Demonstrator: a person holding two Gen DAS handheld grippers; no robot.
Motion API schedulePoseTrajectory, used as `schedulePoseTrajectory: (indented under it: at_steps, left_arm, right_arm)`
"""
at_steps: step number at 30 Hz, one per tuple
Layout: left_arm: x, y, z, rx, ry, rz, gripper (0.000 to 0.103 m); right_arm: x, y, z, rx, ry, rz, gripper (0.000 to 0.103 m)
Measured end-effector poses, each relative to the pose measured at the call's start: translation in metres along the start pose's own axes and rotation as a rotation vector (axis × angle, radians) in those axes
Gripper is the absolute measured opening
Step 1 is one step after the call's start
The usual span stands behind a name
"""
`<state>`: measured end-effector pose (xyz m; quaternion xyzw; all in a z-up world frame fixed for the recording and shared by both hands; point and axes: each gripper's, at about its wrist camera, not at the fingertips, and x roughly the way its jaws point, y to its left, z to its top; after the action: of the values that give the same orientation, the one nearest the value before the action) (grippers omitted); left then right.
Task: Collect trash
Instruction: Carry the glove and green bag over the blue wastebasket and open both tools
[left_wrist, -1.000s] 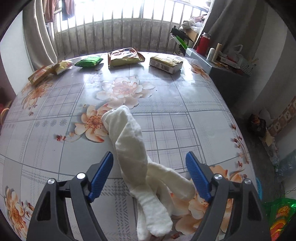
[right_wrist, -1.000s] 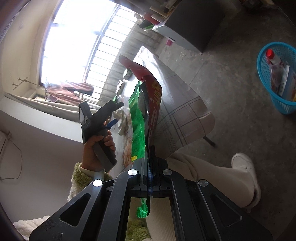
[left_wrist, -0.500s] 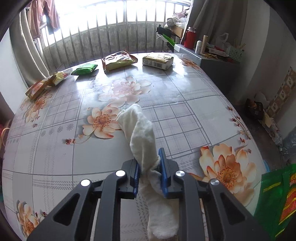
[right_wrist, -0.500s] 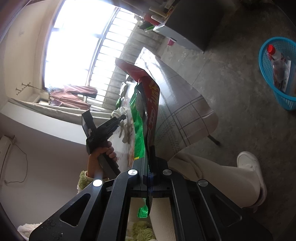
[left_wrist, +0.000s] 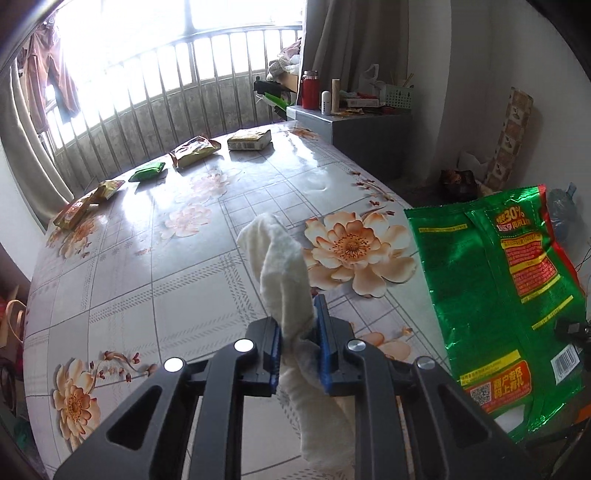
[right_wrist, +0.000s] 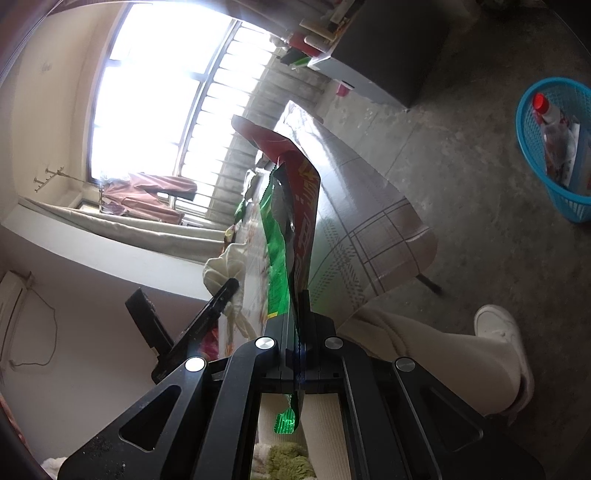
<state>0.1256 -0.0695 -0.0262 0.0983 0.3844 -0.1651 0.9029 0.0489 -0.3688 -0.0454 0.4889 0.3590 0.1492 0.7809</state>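
Left tongs (left_wrist: 297, 334) pinch white cloth (left_wrist: 280, 266); right tongs (right_wrist: 297, 325) clamp green bag (right_wrist: 291, 229).

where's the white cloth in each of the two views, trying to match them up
Left wrist: the white cloth stands at centre, pinched in the left gripper, its tail hanging below the fingers.
Right wrist: the cloth sits left of centre, small, at the tip of the other gripper, beside the green bag that the right gripper clamps.
Shared landmark: the green bag, at the right edge in the left view.
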Motion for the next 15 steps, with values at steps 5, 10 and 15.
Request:
schedulePoseTrajectory:
  at_steps: [5, 10, 15]
  left_arm:
    - [-0.015, -0.014, -0.014, 0.014, -0.013, -0.018, 0.016]
    - [-0.027, -0.022, -0.022, 0.046, -0.039, -0.004, 0.016]
    - [-0.036, -0.023, -0.025, 0.056, -0.069, 0.0, 0.015]
  right_arm:
    - [-0.003, 0.001, -0.003, 0.0, -0.009, -0.009, 0.0]
    - [-0.006, 0.005, -0.004, -0.008, -0.018, -0.017, 0.0]
    - [-0.008, 0.008, -0.005, -0.017, -0.027, -0.023, 0.0]
